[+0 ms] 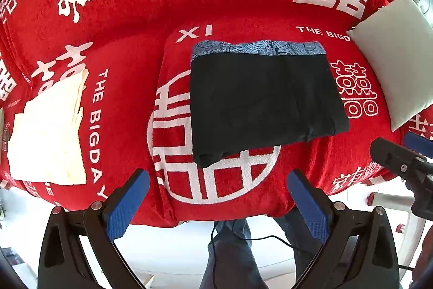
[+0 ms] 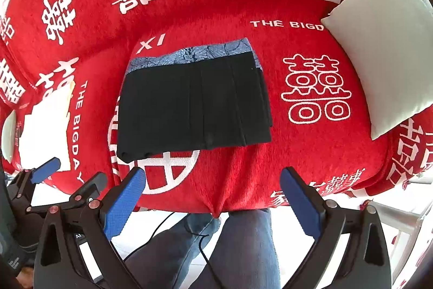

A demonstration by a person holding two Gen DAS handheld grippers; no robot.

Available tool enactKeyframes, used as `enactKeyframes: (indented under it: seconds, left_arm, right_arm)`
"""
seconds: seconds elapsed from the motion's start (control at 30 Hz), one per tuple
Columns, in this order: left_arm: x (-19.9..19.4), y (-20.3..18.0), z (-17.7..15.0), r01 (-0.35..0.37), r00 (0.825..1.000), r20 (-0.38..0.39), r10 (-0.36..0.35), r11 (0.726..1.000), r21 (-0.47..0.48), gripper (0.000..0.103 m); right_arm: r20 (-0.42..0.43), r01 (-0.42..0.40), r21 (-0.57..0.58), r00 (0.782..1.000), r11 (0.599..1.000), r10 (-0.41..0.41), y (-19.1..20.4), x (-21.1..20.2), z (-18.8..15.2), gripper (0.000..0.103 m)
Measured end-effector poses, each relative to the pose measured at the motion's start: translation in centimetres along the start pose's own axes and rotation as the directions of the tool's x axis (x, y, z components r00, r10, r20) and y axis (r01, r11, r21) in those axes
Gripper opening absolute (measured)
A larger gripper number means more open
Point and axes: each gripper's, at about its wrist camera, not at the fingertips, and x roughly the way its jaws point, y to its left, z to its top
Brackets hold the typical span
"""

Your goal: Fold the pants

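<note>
Black pants [image 1: 265,99] [image 2: 194,104] with a blue patterned waistband lie folded into a flat rectangle on the red sofa cover [image 1: 222,197] [image 2: 243,175], waistband at the far side. My left gripper [image 1: 217,186] hovers open in front of the sofa's front edge, nearer than the pants, with nothing between its blue pads. My right gripper [image 2: 212,183] is open too, just short of the pants' near edge, and holds nothing. In the left wrist view the right gripper [image 1: 400,151] shows at the right edge; in the right wrist view the left gripper [image 2: 67,175] shows at lower left.
A folded cream garment [image 1: 51,132] [image 2: 46,126] lies on the sofa seat left of the pants. A white cushion [image 1: 395,56] [image 2: 379,45] leans at the right. A person's legs in jeans [image 1: 232,256] [image 2: 232,248] and a black cable stand below the sofa edge.
</note>
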Motion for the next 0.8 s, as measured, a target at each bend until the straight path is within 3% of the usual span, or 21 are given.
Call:
enactKeyframes:
  seconds: [0.8]
  left_arm:
    - [-1.2, 0.6, -0.2, 0.001, 1.000, 0.026, -0.001, 1.000, 0.001, 0.102]
  right_arm:
    - [0.015, 0.012, -0.015, 1.000, 1.000, -0.012, 0.8, -0.6, -0.3, 0.100]
